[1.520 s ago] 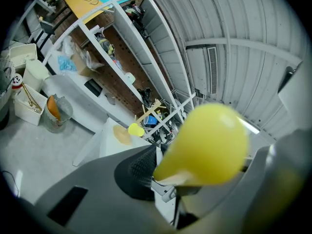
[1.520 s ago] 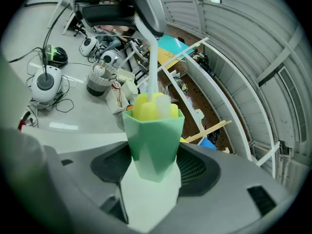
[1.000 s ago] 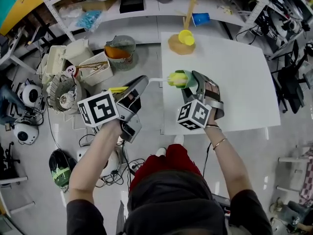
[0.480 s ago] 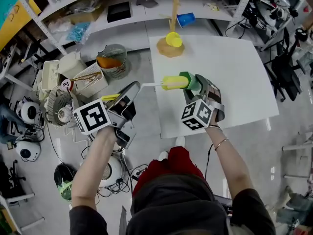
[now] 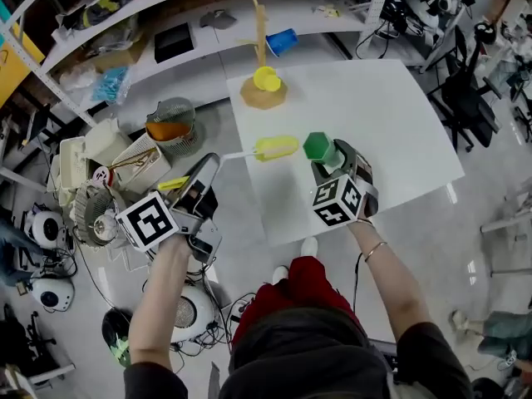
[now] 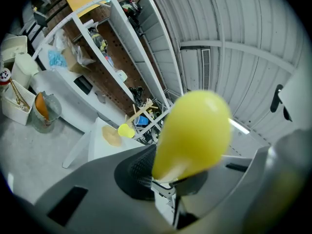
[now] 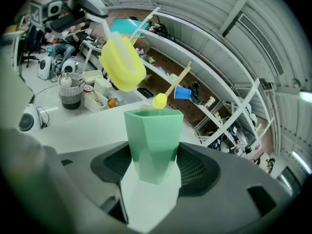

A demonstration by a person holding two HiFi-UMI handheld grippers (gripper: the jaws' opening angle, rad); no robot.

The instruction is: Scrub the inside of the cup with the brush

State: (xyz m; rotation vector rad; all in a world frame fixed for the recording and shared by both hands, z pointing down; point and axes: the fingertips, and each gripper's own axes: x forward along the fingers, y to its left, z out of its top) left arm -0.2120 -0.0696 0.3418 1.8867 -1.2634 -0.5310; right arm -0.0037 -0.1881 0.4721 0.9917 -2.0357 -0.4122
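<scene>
the green cup (image 7: 153,140) is held above the white table (image 5: 391,115), near the table's front edge. the right gripper (image 7: 152,179) clamps the cup's lower part, one jaw on each side, and the open rim points away from the gripper. in the head view the cup sits just ahead of the gripper's marker cube.

the brush (image 5: 274,147) is outside the cup. its yellow head lies at 9 o'clock of the cup in the head view, just beside the rim with a narrow gap between them. in the right gripper view the head hangs at 11 o'clock of the rim, clear of it. the thin white handle runs from the head toward 8 o'clock into the left gripper (image 5: 209,166), whose jaws are closed on the handle. in the left gripper view the yellow head stands directly in front of the closed jaws.

at 11 o'clock of the cup, a wooden cup stand (image 5: 263,90) rests on the far side of the table and carries a yellow cup (image 5: 267,79) and a blue cup (image 5: 283,41). off the table, at 9 o'clock, a wire basket (image 5: 169,121) with orange contents sits on the floor.
</scene>
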